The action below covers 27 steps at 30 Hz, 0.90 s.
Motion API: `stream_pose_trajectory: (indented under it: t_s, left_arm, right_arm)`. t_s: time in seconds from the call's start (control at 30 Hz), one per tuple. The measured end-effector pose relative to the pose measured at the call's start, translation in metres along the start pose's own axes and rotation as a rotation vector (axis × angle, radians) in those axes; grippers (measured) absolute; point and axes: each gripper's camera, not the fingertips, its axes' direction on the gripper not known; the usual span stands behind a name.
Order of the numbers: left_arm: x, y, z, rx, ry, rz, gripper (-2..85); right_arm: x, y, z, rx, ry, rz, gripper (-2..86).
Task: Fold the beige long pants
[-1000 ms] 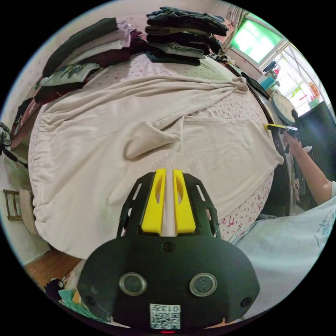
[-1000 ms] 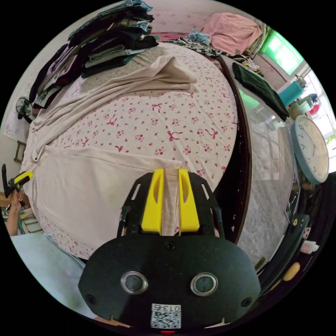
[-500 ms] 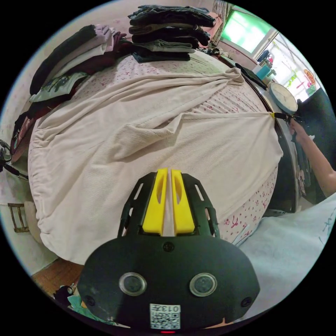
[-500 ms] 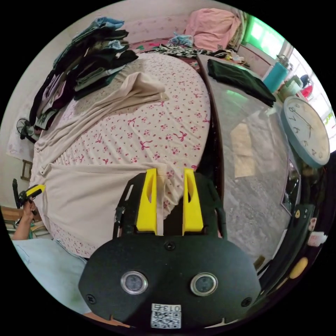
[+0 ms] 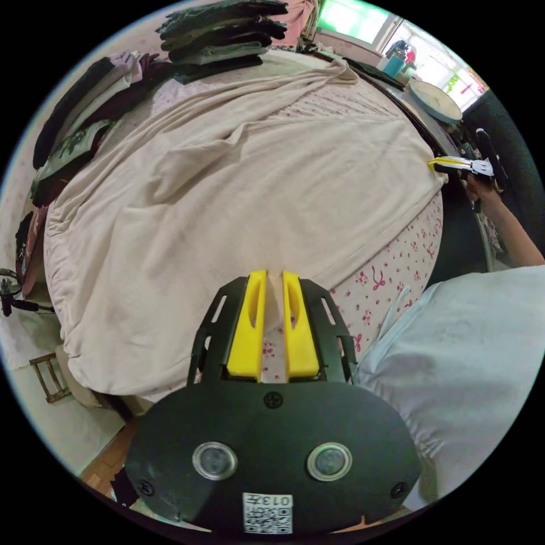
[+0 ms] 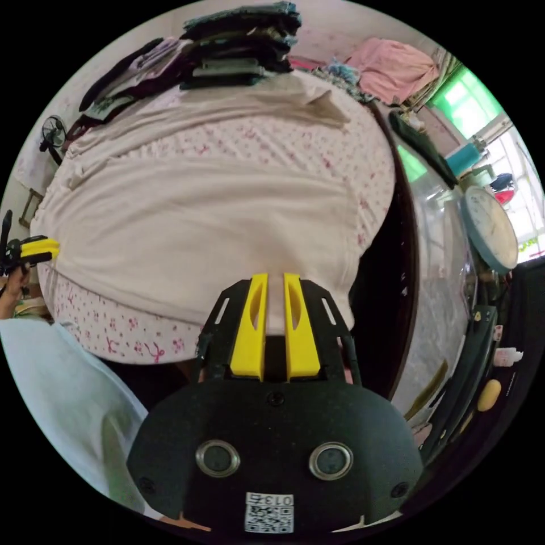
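Beige long pants [image 5: 238, 170] lie spread across the bed [image 5: 392, 267] with its floral sheet, one leg folded over toward the near edge. Left tongs [image 5: 273, 284] sit narrow at the fabric's near hem — whether they pinch it I cannot tell. Right tongs [image 6: 275, 284] are narrow too, at the pants' corner by the bed's edge — grip unclear.

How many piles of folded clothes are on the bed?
2, both at the bed's far edge beyond the beige pants: a tall dark stack and a second stack beside it. More may lie out of frame.
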Motion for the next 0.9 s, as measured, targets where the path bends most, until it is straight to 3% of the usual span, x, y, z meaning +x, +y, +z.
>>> stream_pose_trajectory:
  t_s: [0.2, 0.33, 0.47, 0.7, 0.9]
  left_arm:
    - [-0.006, 0.019, -0.004, -0.006, 0.016, -0.012, 0.6]
    - [-0.006, 0.008, -0.032, 0.101, 0.046, 0.02, 0.9]
    - [0.019, -0.019, -0.038, 0.142, 0.127, 0.142, 3.0]
    - [0.087, -0.06, 0.001, 0.051, 0.139, 0.391, 8.2]
    - [0.09, -0.079, 0.017, -0.025, 0.134, 0.391, 3.7]
  right_arm:
    - [0.018, 0.035, 0.004, 0.037, -0.039, 0.022, 1.6]
    - [0.067, 0.064, -0.013, 0.178, -0.132, 0.274, 4.2]
    - [0.113, 0.101, 0.0, 0.22, -0.387, 0.522, 8.4]
    - [0.128, 0.156, 0.047, 0.259, -0.63, 0.828, 12.4]
    - [0.149, 0.165, 0.089, 0.392, -0.921, 1.032, 8.8]
